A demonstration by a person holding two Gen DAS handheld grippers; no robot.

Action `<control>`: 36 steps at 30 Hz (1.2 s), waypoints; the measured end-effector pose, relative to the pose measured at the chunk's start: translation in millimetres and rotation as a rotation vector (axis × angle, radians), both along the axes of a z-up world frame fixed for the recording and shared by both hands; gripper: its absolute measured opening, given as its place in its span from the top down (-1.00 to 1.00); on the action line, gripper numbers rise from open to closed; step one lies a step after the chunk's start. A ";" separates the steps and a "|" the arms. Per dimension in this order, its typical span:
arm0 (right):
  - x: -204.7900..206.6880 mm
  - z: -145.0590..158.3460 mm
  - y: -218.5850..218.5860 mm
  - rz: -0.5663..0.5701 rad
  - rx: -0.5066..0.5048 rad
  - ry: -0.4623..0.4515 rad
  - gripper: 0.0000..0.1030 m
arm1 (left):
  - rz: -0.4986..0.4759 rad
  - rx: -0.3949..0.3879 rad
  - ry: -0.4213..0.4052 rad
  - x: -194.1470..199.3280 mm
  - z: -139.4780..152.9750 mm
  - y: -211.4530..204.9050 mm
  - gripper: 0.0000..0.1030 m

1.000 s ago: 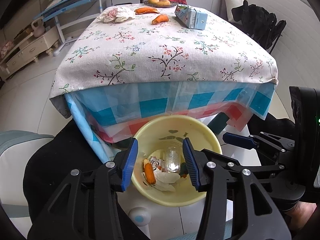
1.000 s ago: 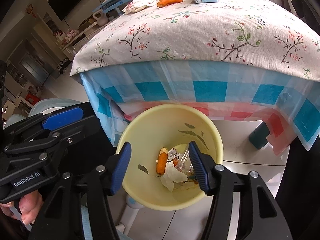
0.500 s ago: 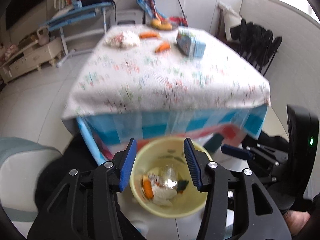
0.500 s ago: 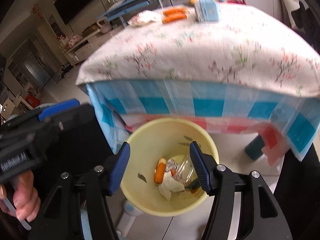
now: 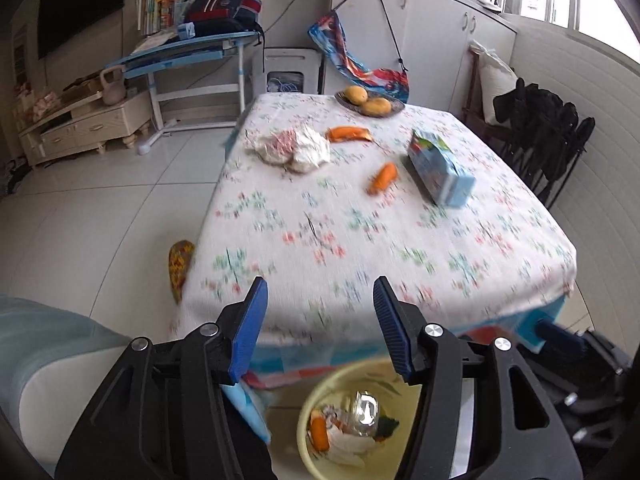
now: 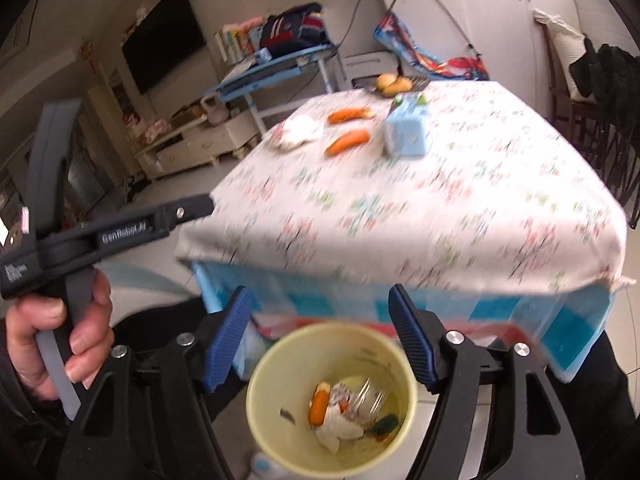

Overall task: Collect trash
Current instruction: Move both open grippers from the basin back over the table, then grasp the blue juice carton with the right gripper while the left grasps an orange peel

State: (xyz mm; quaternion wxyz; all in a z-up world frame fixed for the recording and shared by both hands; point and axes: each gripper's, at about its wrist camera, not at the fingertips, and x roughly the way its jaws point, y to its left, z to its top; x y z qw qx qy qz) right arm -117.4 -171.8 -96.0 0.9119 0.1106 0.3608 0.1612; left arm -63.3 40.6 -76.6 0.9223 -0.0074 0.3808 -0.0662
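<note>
We have both lifted up from the round yellow plastic bin (image 6: 332, 396) on the floor, and now we look over the table with the flowery white cloth (image 5: 384, 240). A second ago the bin filled most of our view; now it sits low, at the bottom of both pictures. The left claw (image 5: 318, 332) and the right claw (image 6: 320, 334) are both empty, and their blue jaws are opening wider with nothing between them.

We think this means one drop is done and we are going back for more. In the bin we already see an orange peel piece, some white paper and a clear plastic wrap.

More trash waits on the table, far from both claws: a crumpled white paper wad (image 5: 294, 148), a long orange peel (image 5: 348, 134), a smaller orange peel (image 5: 382, 178) and a light blue drink carton lying on its side (image 5: 440, 172). The dish of yellow fruit (image 5: 370, 102) at the far end is likely not trash.

The pictures are blurry, so the cloth's pattern smears. The bin's near rim is cut off in the left view, and our own claw arms hide part of it. In the right view we see a hand (image 6: 60, 344) squeezing the left claw's handle. We cannot tell if the carton is empty.
</note>
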 end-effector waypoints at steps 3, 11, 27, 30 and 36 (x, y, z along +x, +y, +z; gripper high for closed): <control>24.9 7.8 -9.6 -0.042 0.010 -0.010 -0.41 | 0.011 -0.002 0.001 19.2 0.4 3.7 -0.09; 92.0 19.0 -20.3 -0.114 -0.005 -0.036 -0.59 | 0.053 -0.017 0.025 73.6 -4.4 23.3 -0.17; 165.1 4.4 -33.3 -0.190 -0.006 0.035 -0.59 | 0.016 0.008 0.038 148.5 -11.8 10.9 -0.35; 173.9 0.2 -33.7 -0.195 -0.013 0.044 -0.59 | -0.036 -0.035 0.042 152.1 -10.7 0.2 -0.35; 188.5 -10.8 -40.8 -0.179 -0.010 0.087 -0.32 | -0.153 -0.019 0.061 155.6 -23.4 -44.3 -0.35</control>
